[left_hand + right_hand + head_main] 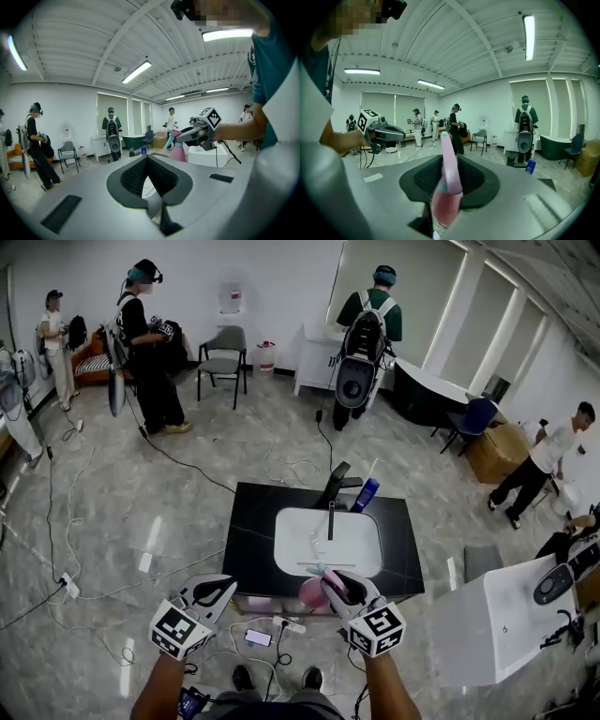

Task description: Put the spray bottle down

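**Q:** Right claw [449,165] status?
**A:** Pinching the pink spray bottle [445,199] near its top. It is held at the front edge of the black counter [251,521], just beside the sink [364,554]. Contact with the counter cannot be confirmed.
**Q:** Left claw [148,161]?
**A:** Pressed together, empty.
**Q:** Current step?
**A:** Carrying, probably. Next: lower the bottle upright onto bare counter, then release.
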Motion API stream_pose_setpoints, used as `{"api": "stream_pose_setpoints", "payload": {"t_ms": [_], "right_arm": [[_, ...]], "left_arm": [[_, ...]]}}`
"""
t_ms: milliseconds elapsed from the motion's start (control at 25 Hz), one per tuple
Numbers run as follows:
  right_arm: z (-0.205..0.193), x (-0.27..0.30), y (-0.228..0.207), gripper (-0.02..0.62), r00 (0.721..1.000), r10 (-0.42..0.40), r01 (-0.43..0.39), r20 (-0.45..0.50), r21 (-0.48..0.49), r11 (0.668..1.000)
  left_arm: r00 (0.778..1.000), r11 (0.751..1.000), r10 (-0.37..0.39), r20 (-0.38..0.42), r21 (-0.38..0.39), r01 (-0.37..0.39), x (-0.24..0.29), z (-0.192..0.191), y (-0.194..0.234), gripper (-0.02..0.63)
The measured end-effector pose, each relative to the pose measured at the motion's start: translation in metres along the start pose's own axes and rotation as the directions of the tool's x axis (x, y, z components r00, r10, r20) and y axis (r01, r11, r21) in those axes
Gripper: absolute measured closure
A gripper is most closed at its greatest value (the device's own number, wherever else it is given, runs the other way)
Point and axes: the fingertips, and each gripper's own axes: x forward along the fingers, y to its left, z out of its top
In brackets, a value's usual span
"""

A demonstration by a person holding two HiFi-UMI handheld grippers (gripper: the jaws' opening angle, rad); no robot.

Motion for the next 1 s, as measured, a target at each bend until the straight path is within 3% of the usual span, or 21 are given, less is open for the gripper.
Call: {"api": "stream_pose_setpoints", "payload": {"t_ms": [440, 1000], "right_arm": [[-0.028, 0.094, -0.002, 0.486, 0.968, 0.244, -0.248, -0.055, -0.071, 0.966], [-0.096, 0.185, 0.037, 0.486, 0.892, 0.436, -0.448, -0.12, -0.115, 0.886]], "left_arm": [[0.982, 0.978, 0.178, -0.06, -0.095, -0.184, -0.003, -0.038, 0.02, 0.604], [0.96, 0.948, 0.247, -0.13, -0.174, -0.268, -0.003, -0.11, 0.04, 0.604]]}}
